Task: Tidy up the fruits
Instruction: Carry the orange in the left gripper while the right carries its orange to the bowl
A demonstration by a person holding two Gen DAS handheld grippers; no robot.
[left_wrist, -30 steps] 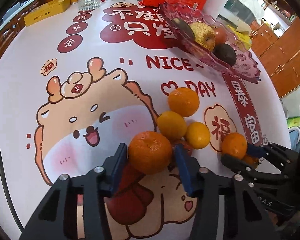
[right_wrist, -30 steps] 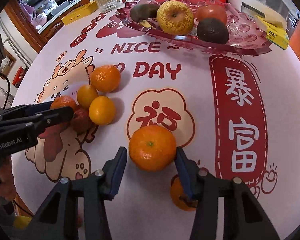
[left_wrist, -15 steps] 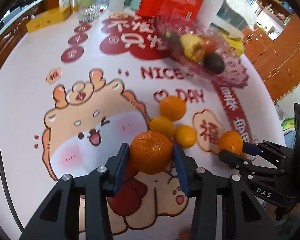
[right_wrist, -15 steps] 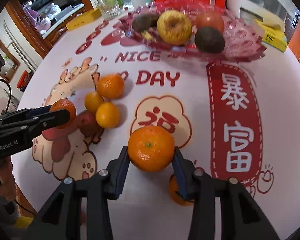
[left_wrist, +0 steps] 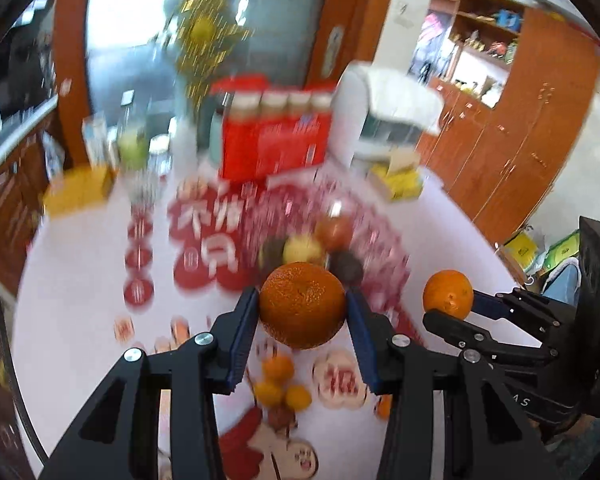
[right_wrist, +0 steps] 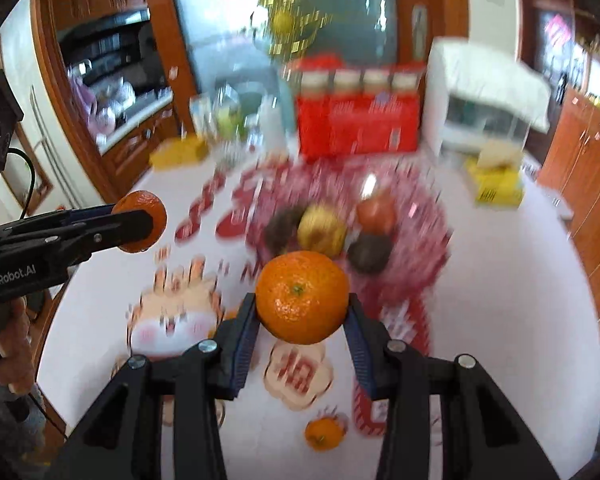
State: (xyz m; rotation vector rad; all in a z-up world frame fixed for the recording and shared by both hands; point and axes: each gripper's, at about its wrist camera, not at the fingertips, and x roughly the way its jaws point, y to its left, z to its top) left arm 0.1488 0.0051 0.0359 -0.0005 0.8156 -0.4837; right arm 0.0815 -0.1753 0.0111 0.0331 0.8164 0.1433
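- A home, in a dining room that opens onto a kitchen.
- Warm wooden cabinets (left_wrist: 508,168) with small metal handles line the right side; open shelves (left_wrist: 484,36) above them hold assorted household bits.
- On the left, a kitchen counter (right_wrist: 136,108) crowded with crockery sits behind a wooden frame.
- The table (right_wrist: 500,280) wears a festive white cloth printed with a cartoon animal and red Chinese characters.
- A red carton of drinks (right_wrist: 356,120), a glass fruit dish (right_wrist: 420,240), jars and yellow boxes (right_wrist: 496,184) stand on it.
- A gold ornament (left_wrist: 204,32) hangs on the glass door behind.
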